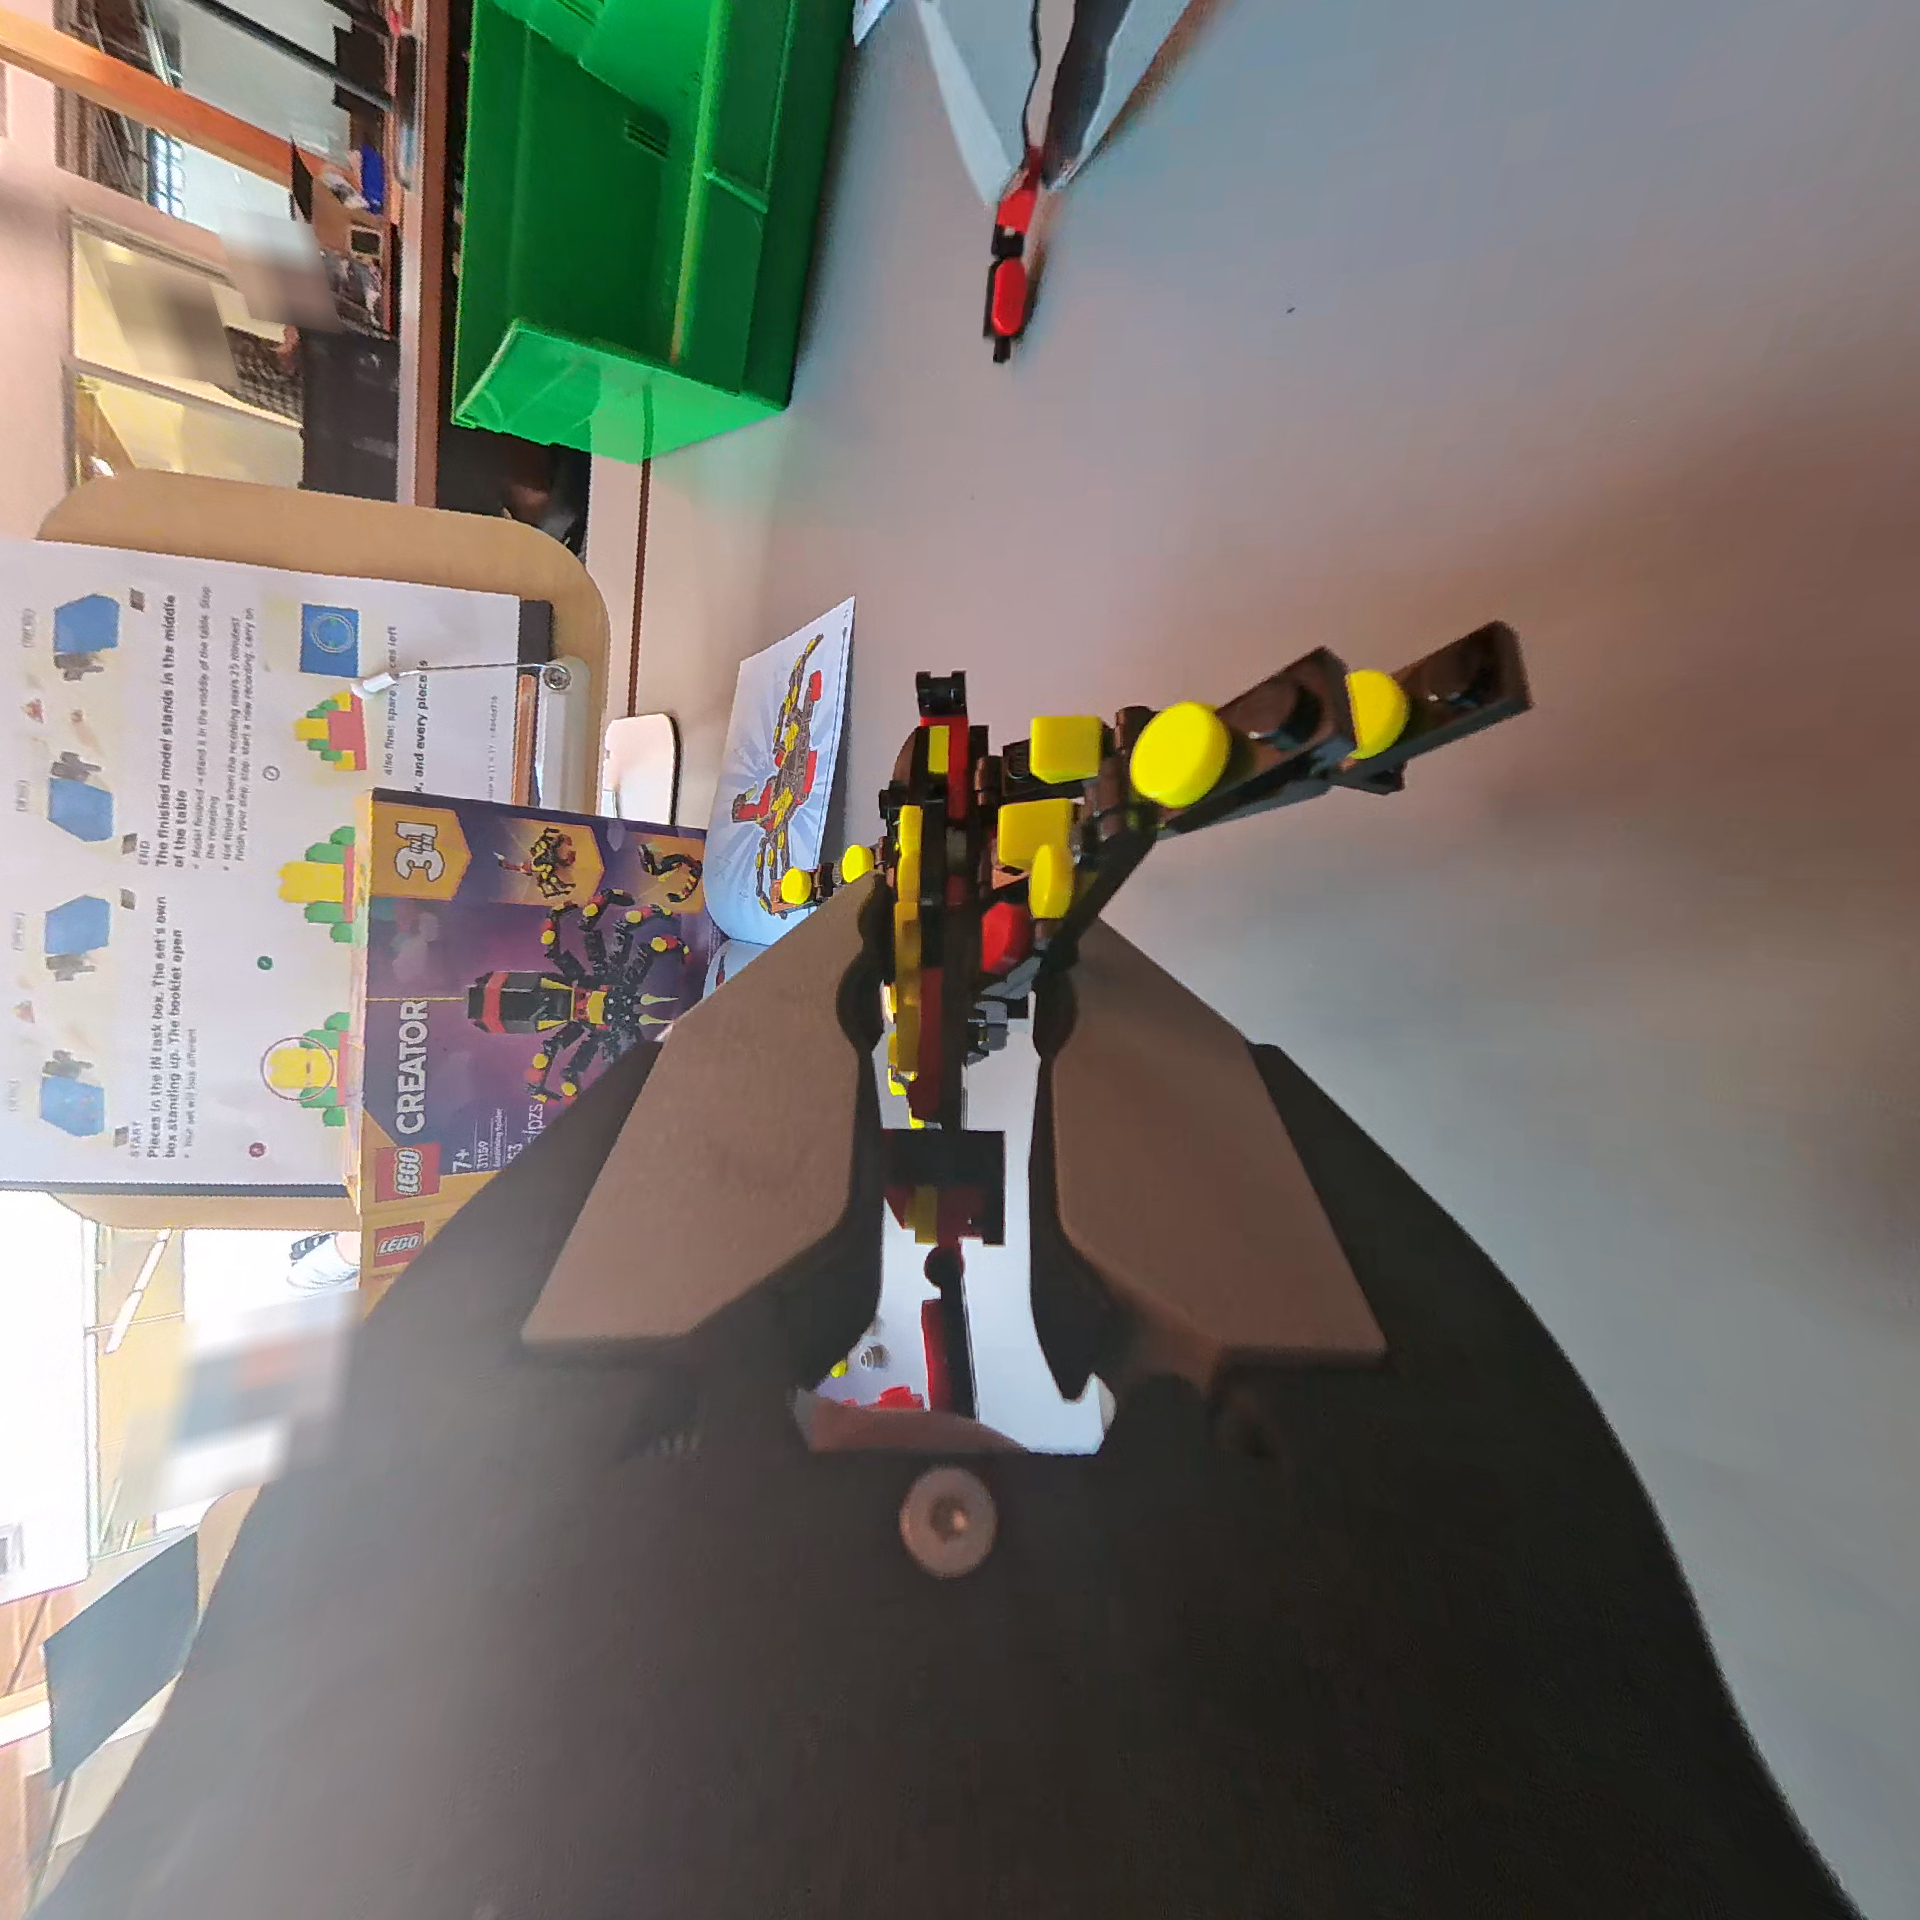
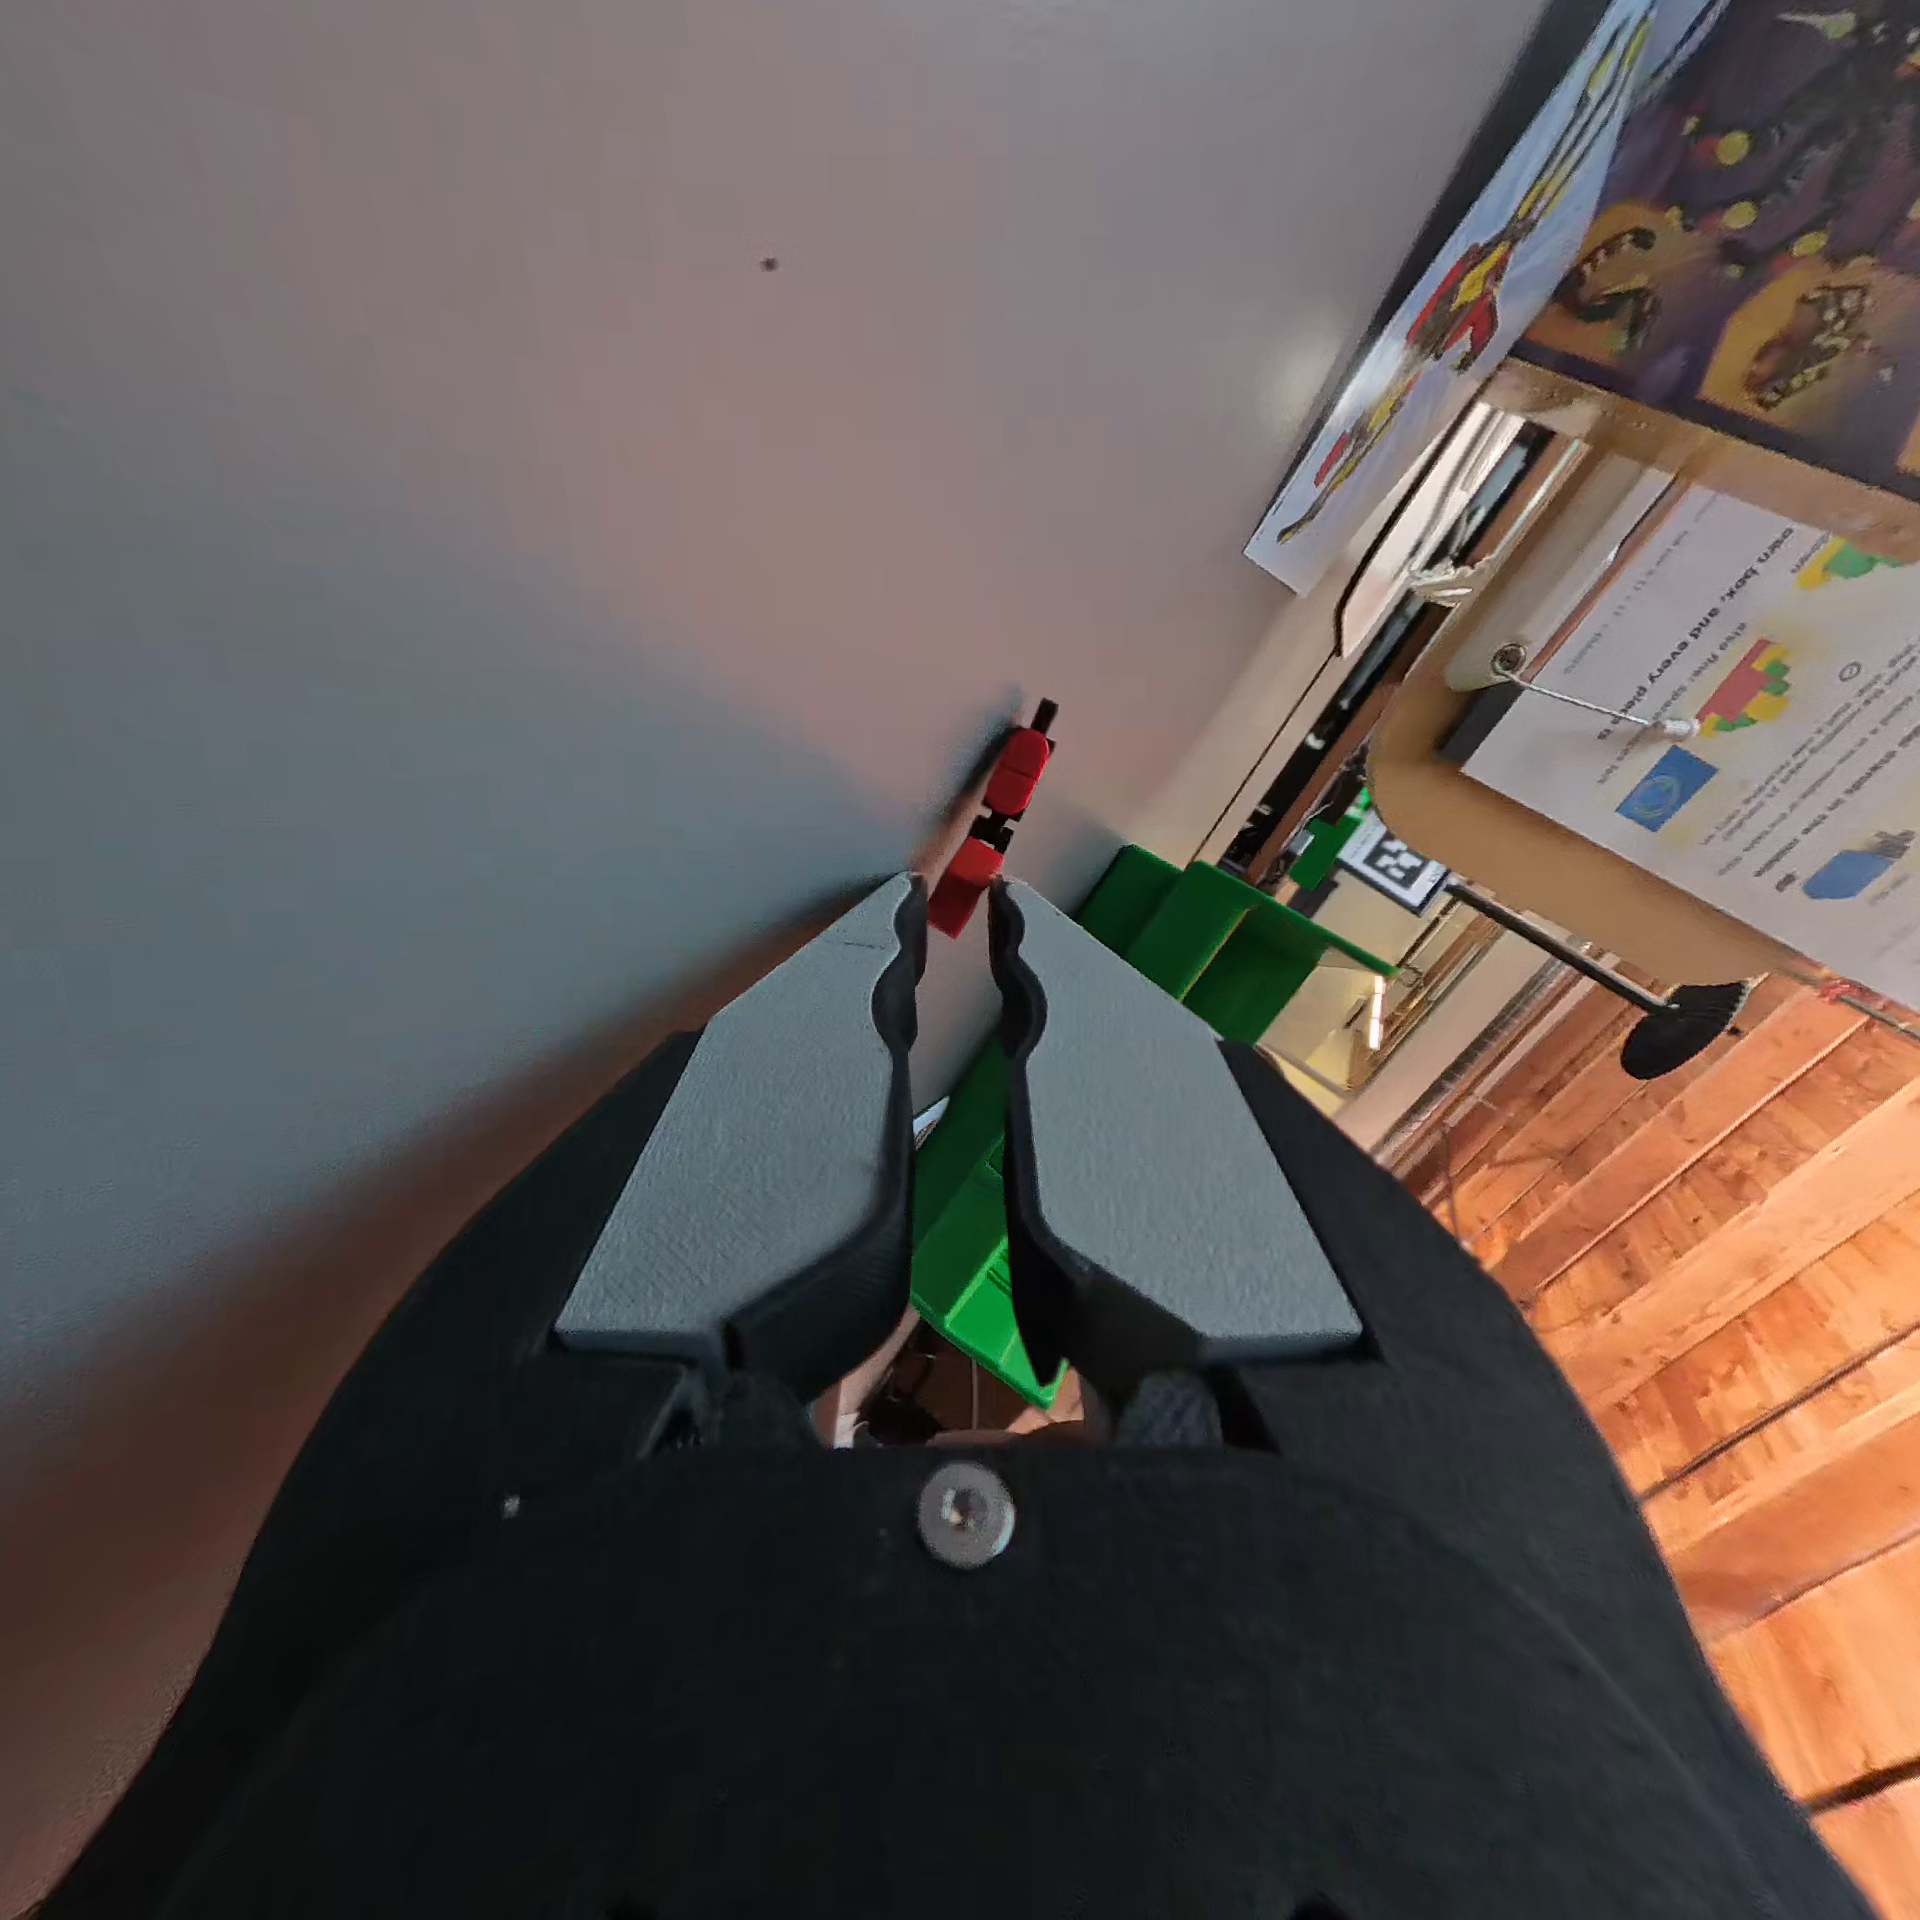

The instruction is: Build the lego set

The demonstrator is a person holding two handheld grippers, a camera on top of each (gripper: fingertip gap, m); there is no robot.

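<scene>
The left gripper point(image 1: 951, 997) has its jaws clamped on the half-built model point(image 1: 997, 883), a knobbly black, red and yellow assembly with glossy round yellow studs and a long brown studded limb point(image 1: 1340, 727) jutting out past the fingers, held clear of the desk point(image 1: 1455, 416). The right gripper point(image 2: 954, 896) reaches for a small red and black jointed piece point(image 2: 987, 821) lying on the smooth pale desk, its jaws only a narrow gap apart with the piece's near red end just between the tips; I cannot tell whether they touch it yet. To do this well, it seems best to close squarely on the flat red faces, not the thin black hinge, since the hard slick plastic could pivot or squirt out. The matte grey finger pads point(image 2: 790, 1091) have wavy edges that should help bite.
</scene>
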